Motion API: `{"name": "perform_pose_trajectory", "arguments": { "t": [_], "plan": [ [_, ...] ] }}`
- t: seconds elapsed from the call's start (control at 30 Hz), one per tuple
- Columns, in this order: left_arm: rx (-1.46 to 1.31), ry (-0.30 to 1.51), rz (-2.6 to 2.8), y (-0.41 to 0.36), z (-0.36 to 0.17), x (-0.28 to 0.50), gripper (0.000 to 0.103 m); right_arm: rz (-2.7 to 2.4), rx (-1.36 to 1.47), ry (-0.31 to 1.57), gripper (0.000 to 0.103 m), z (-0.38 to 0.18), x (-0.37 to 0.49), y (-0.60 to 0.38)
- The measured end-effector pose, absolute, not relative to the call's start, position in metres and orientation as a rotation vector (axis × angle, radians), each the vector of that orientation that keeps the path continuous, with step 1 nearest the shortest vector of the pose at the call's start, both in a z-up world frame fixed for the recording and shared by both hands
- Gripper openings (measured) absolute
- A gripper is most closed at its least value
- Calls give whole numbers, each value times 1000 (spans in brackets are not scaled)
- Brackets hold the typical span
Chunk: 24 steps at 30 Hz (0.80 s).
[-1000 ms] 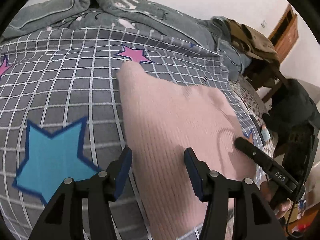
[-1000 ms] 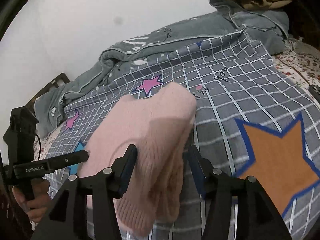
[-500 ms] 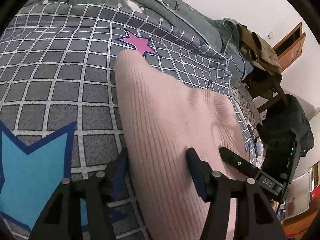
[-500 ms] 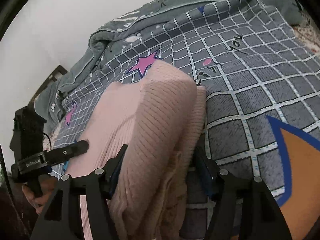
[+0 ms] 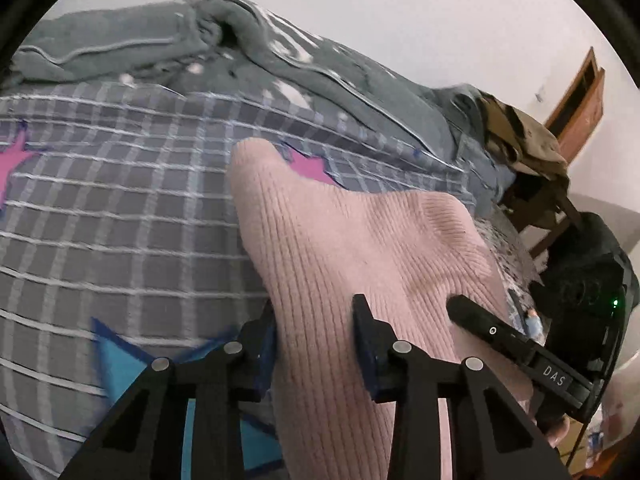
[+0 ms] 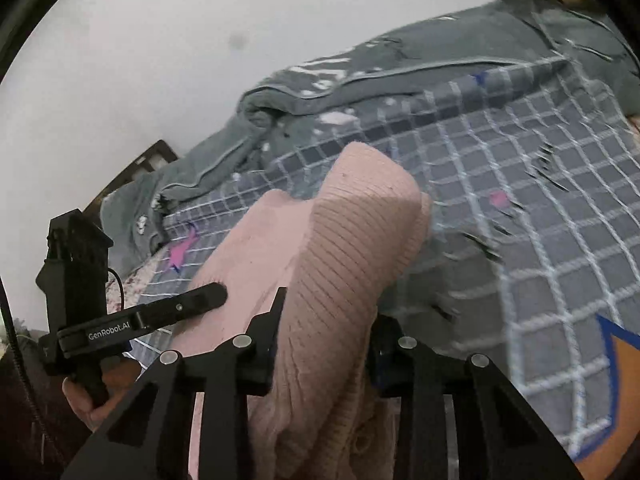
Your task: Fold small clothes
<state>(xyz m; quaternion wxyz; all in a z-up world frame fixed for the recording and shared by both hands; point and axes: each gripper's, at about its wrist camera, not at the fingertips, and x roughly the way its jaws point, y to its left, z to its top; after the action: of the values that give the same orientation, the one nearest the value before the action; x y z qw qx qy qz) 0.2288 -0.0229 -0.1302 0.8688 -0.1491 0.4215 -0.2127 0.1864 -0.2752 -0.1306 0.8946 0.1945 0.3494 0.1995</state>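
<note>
- "GenRobot.AI" is showing in white on the left gripper [image 6: 212, 296] body, seen from the right wrist cam; "DAS" is showing on the right gripper [image 5: 460, 308] body, seen from the left cam.
- Left gripper's jaws have just been closing & are pinching the pink knit garment [image 5: 360, 248], cloth bunching btwn the pads.
- Right gripper's jaws have just been closing too, clamping a thick fold of the same garment.
- Garment is stretching fwd from both tools over the grey grid bedspread [image 5: 120, 220] w/ star prints.
</note>
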Motion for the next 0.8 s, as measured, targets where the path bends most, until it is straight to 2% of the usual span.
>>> {"name": "perform_pose_trajectory", "arguments": {
  "t": [0.17,0.4,0.53,0.67,0.8],
  "plan": [
    [-300,886,-362,17,-127,243,33,482,422,739,33,-134,213,-234],
    [-285,927,-314,41,-154,261,35,477,399,805,34,-157,245,-197],
    [-198,879,-277,33,-155,260,45,454,390,858,39,-172,254,-201],
    [-89,828,-237,26,-150,251,48,446,358,866,47,-171,252,-206],
    [-73,806,-208,35,-143,242,49,405,232,815,49,-149,242,-204]
  ]
}}
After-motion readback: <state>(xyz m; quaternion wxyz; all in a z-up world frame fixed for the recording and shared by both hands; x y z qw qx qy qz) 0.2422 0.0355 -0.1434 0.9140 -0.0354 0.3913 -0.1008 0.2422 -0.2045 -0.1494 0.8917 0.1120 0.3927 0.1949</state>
